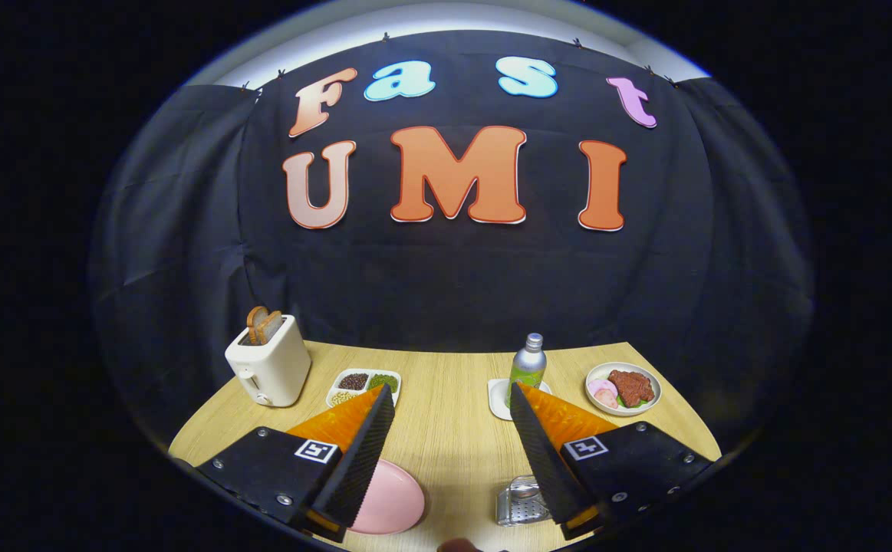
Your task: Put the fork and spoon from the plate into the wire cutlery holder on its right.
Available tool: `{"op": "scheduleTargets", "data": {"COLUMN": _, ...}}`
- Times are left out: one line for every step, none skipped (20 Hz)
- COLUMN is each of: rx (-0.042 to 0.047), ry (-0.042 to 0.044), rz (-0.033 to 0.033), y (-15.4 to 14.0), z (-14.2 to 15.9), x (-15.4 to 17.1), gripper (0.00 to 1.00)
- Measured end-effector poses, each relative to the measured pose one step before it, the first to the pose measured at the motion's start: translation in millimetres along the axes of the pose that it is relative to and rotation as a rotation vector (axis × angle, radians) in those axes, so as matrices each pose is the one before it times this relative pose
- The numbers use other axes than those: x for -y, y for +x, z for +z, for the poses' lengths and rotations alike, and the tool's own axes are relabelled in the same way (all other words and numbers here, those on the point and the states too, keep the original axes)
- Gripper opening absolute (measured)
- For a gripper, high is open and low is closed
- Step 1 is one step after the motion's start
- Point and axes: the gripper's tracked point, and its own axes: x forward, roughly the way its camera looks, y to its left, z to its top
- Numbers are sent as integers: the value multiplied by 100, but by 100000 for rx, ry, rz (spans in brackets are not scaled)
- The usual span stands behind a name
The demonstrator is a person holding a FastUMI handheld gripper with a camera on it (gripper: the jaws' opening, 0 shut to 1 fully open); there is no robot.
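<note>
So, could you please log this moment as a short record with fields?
gripper: gripper open, fingers apart above the table, holding nothing
plate: pink plate by the left finger; cutlery not discernible
holder: perforated metal holder by the right finger
table: wooden table
beyond fingers: toaster with bread, divided dish, bottle, food plate

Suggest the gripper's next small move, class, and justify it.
Probably tip down toward the pink plate: the hand-held gripper is open and holds nothing, the plate sits low beside its left finger, the metal holder by its right, and no cutlery can be made out yet.
</note>
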Motion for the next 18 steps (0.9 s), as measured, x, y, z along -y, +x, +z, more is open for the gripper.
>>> {"op": "scheduleTargets", "data": {"rx": 2017, "ry": -746, "rz": 659, "y": -183, "z": 407, "x": -841, "gripper": 92}}
{"op": "scheduleTargets", "data": {"rx": 1796, "ry": -842, "rz": 1001, "y": -98, "z": 427, "x": -814, "gripper": 93}}
{"op": "scheduleTargets", "data": {"rx": 1040, "ry": -617, "rz": 1612, "y": -216, "z": 147, "x": -1006, "gripper": 93}}
{"op": "scheduleTargets", "data": {"rx": 307, "ry": -624, "rz": 1690, "y": -118, "z": -37, "x": -1044, "gripper": 93}}
{"op": "scheduleTargets", "data": {"rx": 176, "ry": -193, "rz": 2007, "y": 18, "z": -57, "x": -1158, "gripper": 93}}
{"op": "scheduleTargets", "data": {"rx": -846, "ry": -491, "rz": 2080, "y": -8, "z": -318, "x": -1088, "gripper": 93}}
{"op": "scheduleTargets", "data": {"rx": -1197, "ry": -198, "rz": 1831, "y": 13, "z": -501, "x": -991, "gripper": 93}}
{"op": "scheduleTargets", "data": {"rx": -2008, "ry": -167, "rz": 2758, "y": 128, "z": -608, "x": -1165, "gripper": 93}}
{"op": "scheduleTargets", "data": {"rx": -2764, "ry": -656, "rz": 1874, "y": 169, "z": -817, "x": -989, "gripper": 93}}
{"op": "scheduleTargets", "data": {"rx": -2047, "ry": -313, "rz": 1399, "y": 179, "z": -718, "x": -730, "gripper": 93}}
{"op": "scheduleTargets", "data": {"rx": -2192, "ry": 0, "rz": 1157, "y": -46, "z": -509, "x": -930, "gripper": 93}}
{"op": "scheduleTargets", "data": {"rx": -2624, "ry": 238, "rz": 815, "y": 252, "z": -830, "x": -569, "gripper": 93}}
{"op": "scheduleTargets", "data": {"rx": -2715, "ry": 368, "rz": 751, "y": 368, "z": -783, "x": -571, "gripper": 93}}
{"op": "scheduleTargets", "data": {"rx": -3114, "ry": 412, "rz": 420, "y": 346, "z": -914, "x": -563, "gripper": 93}}
{"op": "scheduleTargets", "data": {"rx": -2952, "ry": 266, "rz": 317, "y": 333, "z": -816, "x": -413, "gripper": 93}}
{"op": "scheduleTargets", "data": {"rx": -3196, "ry": 86, "rz": 153, "y": 305, "z": -990, "x": -304, "gripper": 93}}
{"op": "scheduleTargets", "data": {"rx": -3232, "ry": 109, "rz": 408, "y": 508, "z": -983, "x": -390, "gripper": 93}}
{"op": "scheduleTargets", "data": {"rx": -3288, "ry": 64, "rz": -242, "y": 227, "z": -1101, "x": -267, "gripper": 93}}
